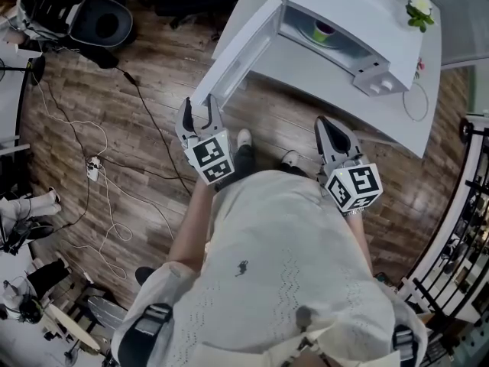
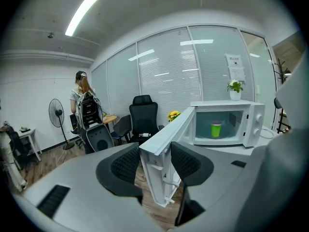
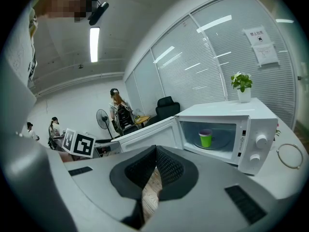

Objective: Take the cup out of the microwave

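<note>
A green cup (image 1: 324,31) (image 2: 216,129) (image 3: 205,138) stands upright on the turntable inside the white microwave (image 1: 359,14) (image 3: 256,129). The microwave door (image 1: 237,56) (image 2: 169,134) is swung wide open toward me. My left gripper (image 1: 200,113) (image 2: 155,161) is shut on the door's free edge, one pad on each face. My right gripper (image 1: 327,126) (image 3: 155,153) hangs shut and empty in front of the table, to the right of the door and well short of the cup.
The microwave sits on a white table (image 1: 412,121) with a small potted plant (image 1: 419,10) on top and a cable loop (image 3: 289,156) beside it. Cables (image 1: 99,174) trail over the wood floor at left. Office chairs (image 2: 144,112), a fan (image 2: 57,112) and a person (image 2: 83,100) are behind.
</note>
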A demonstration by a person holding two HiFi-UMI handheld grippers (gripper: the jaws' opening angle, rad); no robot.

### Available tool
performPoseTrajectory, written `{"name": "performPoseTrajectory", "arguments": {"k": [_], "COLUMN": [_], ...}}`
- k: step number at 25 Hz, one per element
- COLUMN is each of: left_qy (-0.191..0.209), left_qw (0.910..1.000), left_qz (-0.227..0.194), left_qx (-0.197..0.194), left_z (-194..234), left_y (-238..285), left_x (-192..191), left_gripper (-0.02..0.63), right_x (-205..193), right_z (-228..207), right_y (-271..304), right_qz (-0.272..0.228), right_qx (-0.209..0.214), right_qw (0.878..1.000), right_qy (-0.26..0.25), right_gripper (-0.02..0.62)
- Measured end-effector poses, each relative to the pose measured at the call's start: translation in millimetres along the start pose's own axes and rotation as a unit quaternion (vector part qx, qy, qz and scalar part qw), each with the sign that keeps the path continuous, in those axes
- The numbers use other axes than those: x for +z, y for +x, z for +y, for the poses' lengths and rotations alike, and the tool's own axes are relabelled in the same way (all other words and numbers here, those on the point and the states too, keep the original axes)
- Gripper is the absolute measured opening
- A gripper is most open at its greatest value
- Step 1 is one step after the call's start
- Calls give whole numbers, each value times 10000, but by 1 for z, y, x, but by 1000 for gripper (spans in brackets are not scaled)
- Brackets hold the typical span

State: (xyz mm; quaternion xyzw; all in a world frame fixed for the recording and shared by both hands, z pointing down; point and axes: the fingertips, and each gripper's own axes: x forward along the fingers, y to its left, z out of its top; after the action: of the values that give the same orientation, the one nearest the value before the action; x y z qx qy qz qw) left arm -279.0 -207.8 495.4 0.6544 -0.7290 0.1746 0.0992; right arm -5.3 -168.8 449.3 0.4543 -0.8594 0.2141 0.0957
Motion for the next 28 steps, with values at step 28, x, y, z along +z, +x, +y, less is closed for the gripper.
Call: {"name": "performPoseTrajectory", "arguments": {"k": [28], "left_qy": [-362], "left_qw": [9992], "left_qz": [-14], "left_qx": [156], "left_z": [-34], "left_y": [-56], "left_x": [-12], "left_gripper": [222], "right_x": [-4], "right_z": [-15], "right_y": [-52], "right_qz": [-240], "right_qx": [41], "right_qw": [9997], "right_qy": [-4], "right_gripper": [8]}}
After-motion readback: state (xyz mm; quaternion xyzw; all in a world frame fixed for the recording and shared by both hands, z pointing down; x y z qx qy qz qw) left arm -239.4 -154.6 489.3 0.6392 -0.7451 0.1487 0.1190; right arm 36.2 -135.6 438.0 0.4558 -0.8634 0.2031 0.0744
